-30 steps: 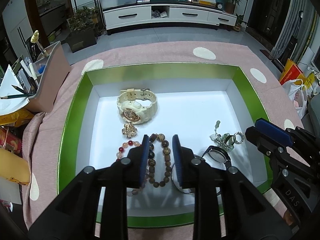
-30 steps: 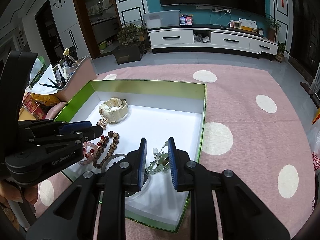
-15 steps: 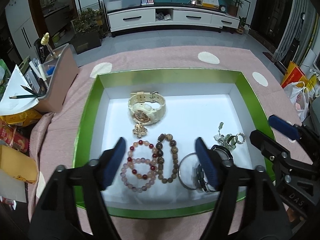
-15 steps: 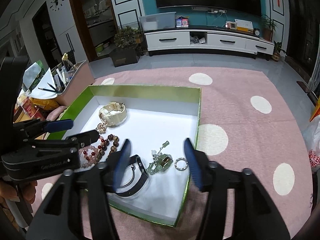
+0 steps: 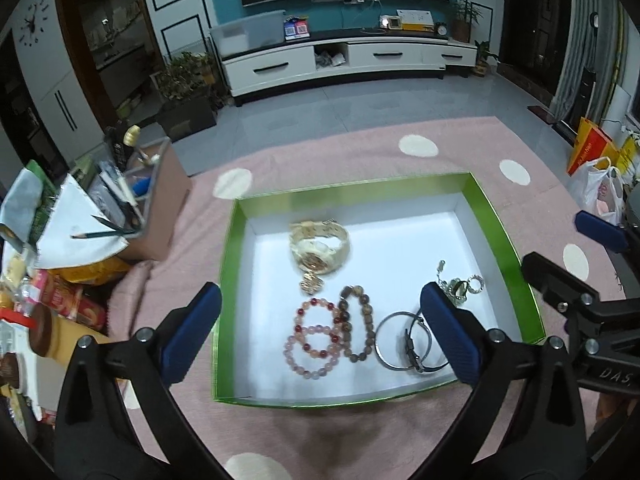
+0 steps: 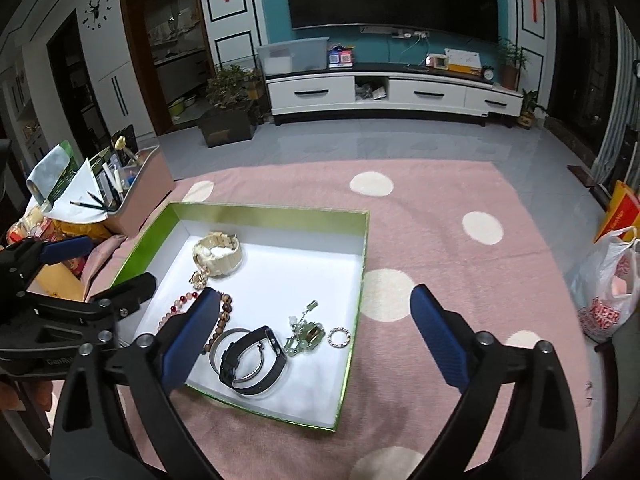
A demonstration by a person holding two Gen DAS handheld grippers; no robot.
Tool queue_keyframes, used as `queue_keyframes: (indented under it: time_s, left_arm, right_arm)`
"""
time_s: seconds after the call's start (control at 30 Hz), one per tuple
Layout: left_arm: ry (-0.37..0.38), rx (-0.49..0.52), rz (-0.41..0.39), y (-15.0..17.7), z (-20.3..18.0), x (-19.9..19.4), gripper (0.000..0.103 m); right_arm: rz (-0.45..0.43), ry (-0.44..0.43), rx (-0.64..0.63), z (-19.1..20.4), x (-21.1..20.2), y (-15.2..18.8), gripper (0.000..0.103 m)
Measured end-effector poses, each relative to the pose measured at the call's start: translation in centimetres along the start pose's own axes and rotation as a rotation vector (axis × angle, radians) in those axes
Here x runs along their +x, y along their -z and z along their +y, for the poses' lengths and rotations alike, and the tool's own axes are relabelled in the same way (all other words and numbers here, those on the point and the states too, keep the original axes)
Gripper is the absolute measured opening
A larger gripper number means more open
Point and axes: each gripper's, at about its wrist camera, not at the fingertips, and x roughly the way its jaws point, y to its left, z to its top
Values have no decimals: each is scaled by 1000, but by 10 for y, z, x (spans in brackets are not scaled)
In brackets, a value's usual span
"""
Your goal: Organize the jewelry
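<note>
A: Two views to check. In your left wrist view, what do you see?

B: All the jewelry sits inside the green box point(image 5: 496, 216) on the pink table. The cream watch point(image 5: 319, 245) is at the back. The pink bead bracelets point(image 5: 310, 338), the brown bead bracelet point(image 5: 358, 326) and the silver bangle point(image 5: 400, 338) lie in a row at the front. Your left gripper point(image 5: 320, 338) has just been opening. Its fingers are spread wide with nothing held.

A: And your right wrist view?

B: Same box. The black watch point(image 6: 256, 354), the green charm point(image 6: 306, 334) and the little ring point(image 6: 339, 337) lie near the front corner. Your right gripper point(image 6: 316, 338) has just been opening too, fingers wide apart and empty, up above the box.

A: So how far along are you?

B: It looks almost done, I think. I see no jewelry lying outside the box. Maybe only tidying is left.
</note>
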Motion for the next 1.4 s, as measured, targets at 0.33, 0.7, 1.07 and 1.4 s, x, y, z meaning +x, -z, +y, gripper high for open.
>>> queue_keyframes:
  time_s: [0.33,0.7,1.07,1.4]
  left_arm:
    - [-79,-35,-9,-31,13,-44,101]
    - [-117,-56,24,-54,20,-57,101]
    - [-122,-88,61,-52,25,-38,101]
    - [-138,-88,80,-52,24,-32,101]
  right_arm:
    - [93,71,29,3,-21,-31,102]
    - [100,109,3,11,-42,-63,102]
    - [130,104,5,15,-26,-62,102]
    - [136,107,0,17,-22,-60,102]
